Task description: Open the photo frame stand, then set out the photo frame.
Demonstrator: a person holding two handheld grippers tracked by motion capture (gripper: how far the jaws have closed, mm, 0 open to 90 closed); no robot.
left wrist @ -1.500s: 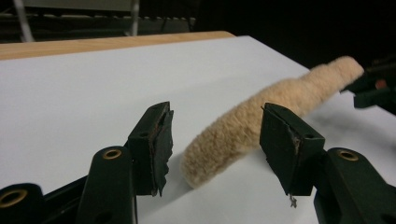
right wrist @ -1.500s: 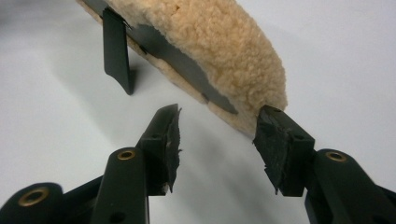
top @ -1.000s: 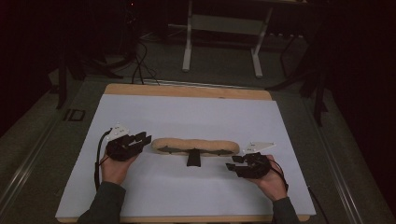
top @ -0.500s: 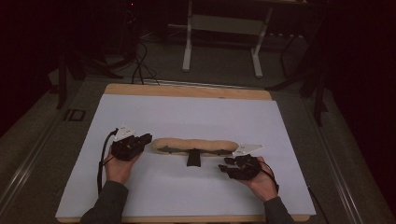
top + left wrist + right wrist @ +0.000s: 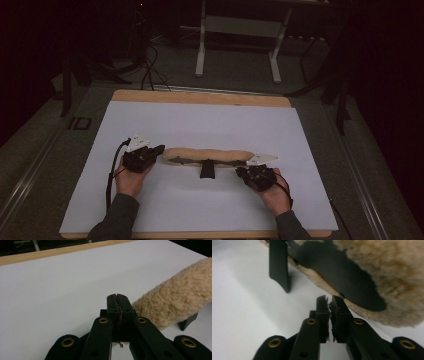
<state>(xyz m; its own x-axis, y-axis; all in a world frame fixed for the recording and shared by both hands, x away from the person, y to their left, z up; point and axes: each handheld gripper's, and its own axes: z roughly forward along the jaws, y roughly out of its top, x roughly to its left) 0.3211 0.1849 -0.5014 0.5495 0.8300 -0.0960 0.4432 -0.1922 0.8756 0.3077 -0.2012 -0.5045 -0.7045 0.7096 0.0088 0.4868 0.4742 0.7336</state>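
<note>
Since the earlier frame the right gripper (image 5: pixel 249 172) has slid in toward the fleece roll (image 5: pixel 207 155) and now sits just at its right end; both sets of jaws have just been closing. Left gripper (image 5: pixel 159 150) sits at the roll's left end, jaws pressed together with nothing between them, fleece just beside the tips (image 5: pixel 117 305) on their right. Right gripper (image 5: pixel 329 304) jaws nearly together, thin gap, nothing gripped; the roll lies just past the tips. Roll is a long tan, curly-pile tube lying crosswise on the sheet between the two grippers, with a black panel (image 5: pixel 337 270) along its near side and a black strap tab (image 5: pixel 207 170) sticking out mid-length. Surface is a white sheet (image 5: pixel 200 120) on a wooden tabletop (image 5: pixel 200 97). Room is dark, with a metal stand (image 5: pixel 239 35) and cables (image 5: pixel 150 75) on the floor behind.
</note>
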